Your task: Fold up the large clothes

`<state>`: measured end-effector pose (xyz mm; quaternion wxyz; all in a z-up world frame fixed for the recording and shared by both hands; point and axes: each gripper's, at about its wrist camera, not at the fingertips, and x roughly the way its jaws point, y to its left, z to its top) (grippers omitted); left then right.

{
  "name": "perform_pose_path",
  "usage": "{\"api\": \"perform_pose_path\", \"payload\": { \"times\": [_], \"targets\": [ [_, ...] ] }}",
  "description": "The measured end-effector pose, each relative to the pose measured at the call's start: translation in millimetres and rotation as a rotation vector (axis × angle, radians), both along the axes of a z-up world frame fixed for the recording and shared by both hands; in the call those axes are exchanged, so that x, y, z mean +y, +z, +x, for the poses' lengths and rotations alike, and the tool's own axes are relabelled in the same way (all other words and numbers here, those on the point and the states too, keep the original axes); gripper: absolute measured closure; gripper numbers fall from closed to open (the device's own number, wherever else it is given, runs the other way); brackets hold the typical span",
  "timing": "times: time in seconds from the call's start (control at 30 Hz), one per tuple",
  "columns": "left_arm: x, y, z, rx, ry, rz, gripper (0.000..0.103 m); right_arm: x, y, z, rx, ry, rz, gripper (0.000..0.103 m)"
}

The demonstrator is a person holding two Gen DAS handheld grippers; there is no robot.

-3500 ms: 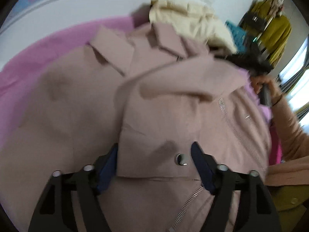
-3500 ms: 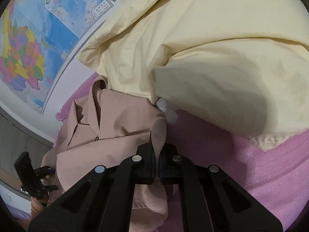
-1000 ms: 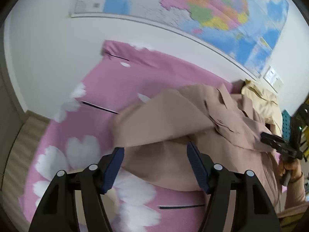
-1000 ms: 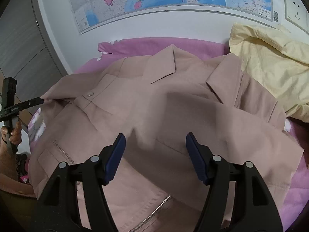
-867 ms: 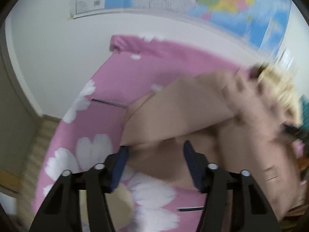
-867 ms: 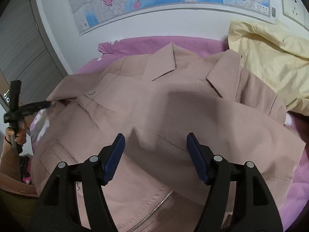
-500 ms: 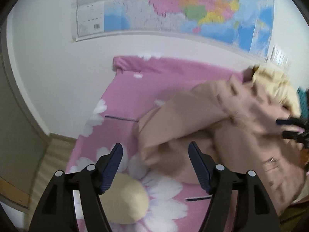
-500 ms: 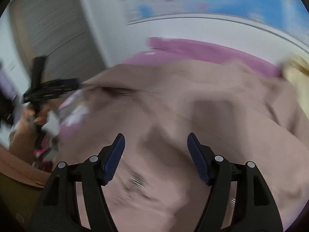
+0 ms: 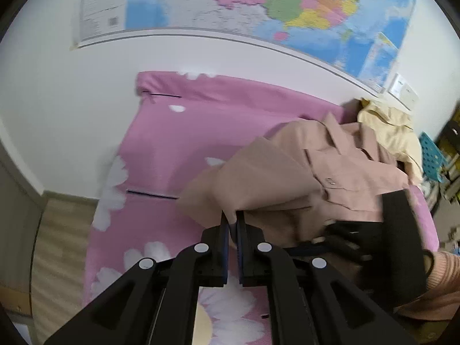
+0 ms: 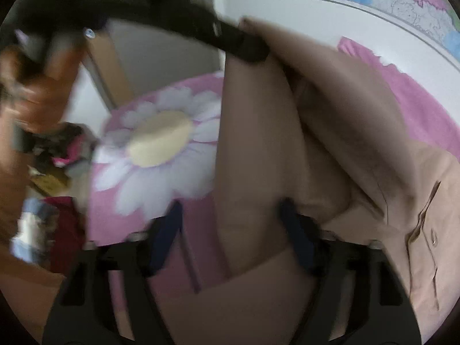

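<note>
Our left gripper (image 9: 232, 224) is clamped almost fully closed on a fold of the jacket (image 9: 302, 184), pinching the edge nearest us. Left of that gripper and ahead of it is the bedsheet (image 9: 178, 132), pink cotton with white daisy prints, flat. The jacket is a dusty-pink matte woven fabric, bunched ahead and right of the left gripper; its long axis runs away from us toward the upper right, collar end far, with a metal snap button (image 9: 330, 181) showing on the placket. Past the collar sits a pale yellow garment (image 9: 394, 132), crumpled. A map (image 9: 287, 8) hangs on the wall beyond.

Our right gripper (image 10: 230, 224) has its jaws wide apart, nothing held; the jacket (image 10: 287, 143) drapes between and beyond its blue fingertips (image 10: 169, 230). That view is motion-blurred.
</note>
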<state>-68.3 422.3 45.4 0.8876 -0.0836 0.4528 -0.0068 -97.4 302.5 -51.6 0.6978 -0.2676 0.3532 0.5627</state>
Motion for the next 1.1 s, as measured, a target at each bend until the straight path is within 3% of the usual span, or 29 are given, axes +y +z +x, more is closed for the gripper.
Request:
{"api": "perform_pose_path", "payload": {
  "times": [0.03,0.07,0.17,0.2,0.23,0.3,0.33,0.4,0.5,0.6,0.67,0.8,0.87,0.93,1.0,1.1],
  "targets": [
    [-3.7,1.5,1.9,0.004,-0.014,0.009,0.100,2.8,2.5,1.4,0.001,-0.008,0.004,0.079],
    [-6.2,2.2,3.1,0.006,-0.023,0.009,0.100,2.5,7.3,7.1,0.058,-0.022,0.019,0.100],
    [-5.4,17.2,6.8,-0.023,-0.020,0.007,0.094,-10.3,38.1,18.8,0.160,-0.011,0.139,0.100],
    [-2.3,24.6,7.0,-0.041,-0.013,-0.008,0.080,-16.4,47.7,21.1,0.207,-0.002,0.168,0.100],
    [2.4,34.9,6.9,-0.065,-0.007,-0.032,0.073,-24.3,62.8,26.9,0.279,0.007,0.212,0.100],
    [8.8,61.0,5.3,-0.138,0.005,-0.030,0.070,-43.7,93.0,35.9,0.355,0.034,0.312,0.100],
    [10.9,72.6,3.9,-0.168,0.011,-0.035,0.058,-57.1,110.7,42.9,0.390,0.033,0.366,0.100],
    [11.7,90.0,0.6,-0.219,0.015,-0.058,0.044,-88.8,142.1,58.6,0.443,0.015,0.473,0.100],
    [0.5,101.7,-4.8,-0.283,-0.015,-0.053,0.042,-147.3,166.5,80.1,0.498,-0.046,0.584,0.100],
    [-21.3,87.4,0.7,-0.252,-0.052,-0.038,0.042,-213.7,167.0,102.9,0.527,-0.151,0.634,0.100],
    [-37.0,68.0,11.2,-0.202,-0.085,-0.021,0.042,-245.1,153.2,116.1,0.494,-0.260,0.585,0.100],
    [-66.1,22.1,35.6,-0.082,-0.161,-0.025,0.043,-289.5,97.5,139.1,0.474,-0.502,0.418,0.096],
    [-84.6,-1.4,46.5,-0.030,-0.209,-0.016,0.043,-306.2,74.4,148.6,0.487,-0.573,0.369,0.092],
    [-100.0,-18.7,52.2,0.007,-0.255,-0.016,0.043,-316.3,60.5,149.4,0.442,-0.630,0.334,0.079],
    [-111.7,-31.6,57.5,0.035,-0.277,0.007,0.043,-327.0,53.0,146.5,0.443,-0.660,0.350,0.041],
    [-124.6,-41.6,65.3,0.059,-0.304,0.000,0.043,-338.6,50.3,123.6,0.436,-0.637,0.384,0.032]
  ]
}}
